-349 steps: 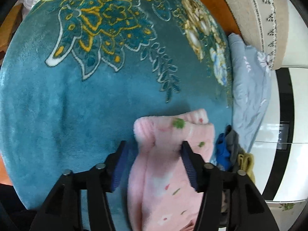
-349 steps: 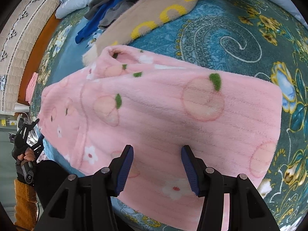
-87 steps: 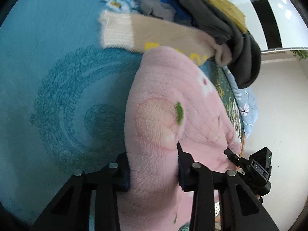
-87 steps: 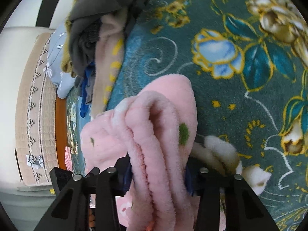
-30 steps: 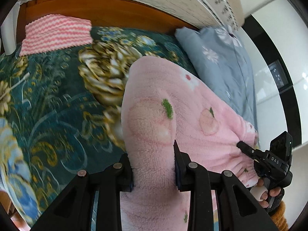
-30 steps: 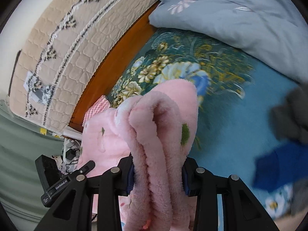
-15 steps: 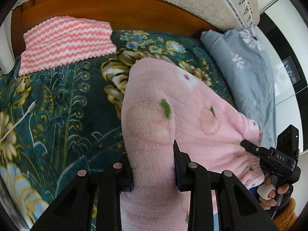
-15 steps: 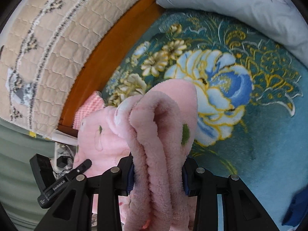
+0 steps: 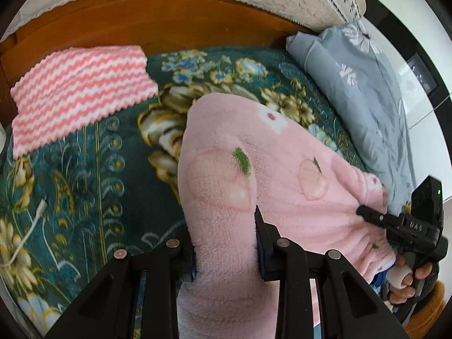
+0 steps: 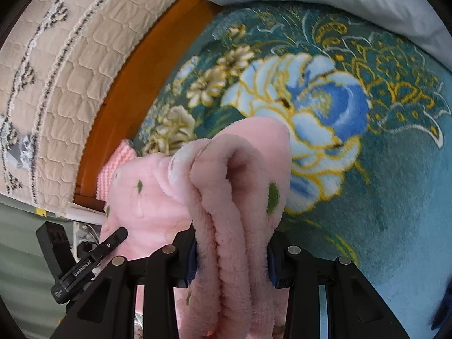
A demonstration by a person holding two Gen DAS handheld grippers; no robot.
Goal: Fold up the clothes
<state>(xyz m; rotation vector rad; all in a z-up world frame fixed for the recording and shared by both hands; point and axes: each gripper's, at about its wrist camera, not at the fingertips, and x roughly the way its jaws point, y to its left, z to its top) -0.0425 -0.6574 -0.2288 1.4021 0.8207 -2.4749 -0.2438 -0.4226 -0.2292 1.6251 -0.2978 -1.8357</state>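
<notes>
Both claws are clamped tight on the pink fleece: left gripper pinches 1 folded end, right gripper squeezes a bunched wad of layers. Fleece hangs between them over the teal blanket, near the headboard, striped towel and grey pillow. 3 seconds back it hung by the clothes pile instead.
</notes>
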